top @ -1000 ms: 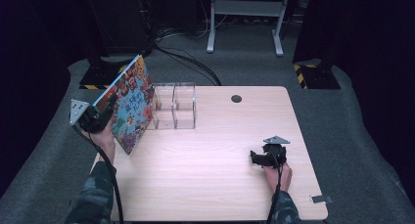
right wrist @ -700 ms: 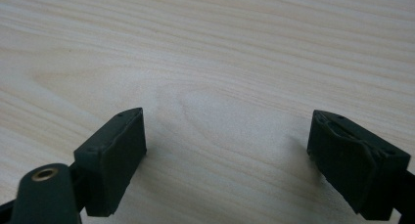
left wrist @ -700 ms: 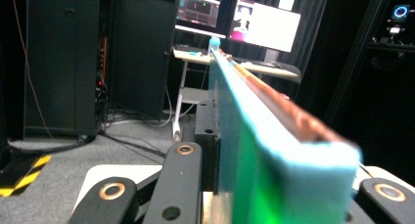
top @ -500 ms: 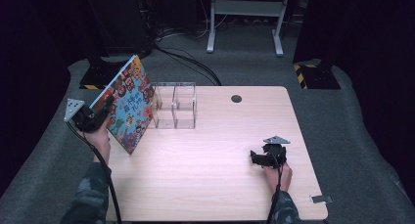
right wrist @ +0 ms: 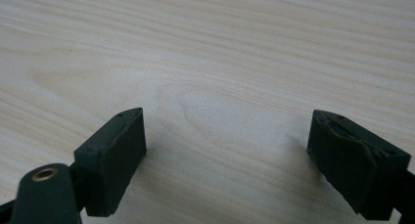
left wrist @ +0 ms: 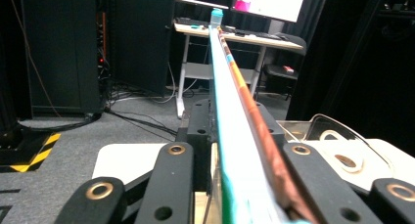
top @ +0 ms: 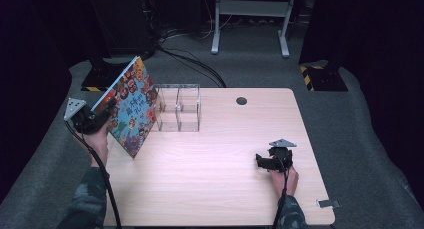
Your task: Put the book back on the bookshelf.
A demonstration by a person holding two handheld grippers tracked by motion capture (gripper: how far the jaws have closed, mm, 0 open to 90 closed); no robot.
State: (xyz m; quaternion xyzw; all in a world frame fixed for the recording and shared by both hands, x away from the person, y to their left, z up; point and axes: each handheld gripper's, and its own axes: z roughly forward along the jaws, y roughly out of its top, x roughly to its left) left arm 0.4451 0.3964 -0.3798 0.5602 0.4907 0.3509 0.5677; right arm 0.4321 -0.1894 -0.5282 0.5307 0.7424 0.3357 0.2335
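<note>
Right gripper (top: 264, 161) rests on the table (top: 220, 189) near its right edge, jaws spread, nothing between them. Left gripper (top: 102, 117), at the table's left edge, has the tilted picture book (top: 131, 106) between jaws that have just been opening. Behind the book stands a clear organizer (top: 179, 108).

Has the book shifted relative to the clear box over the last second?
No. The book leans by the clear box as before, in the left gripper, whose jaws have just been opening.
</note>
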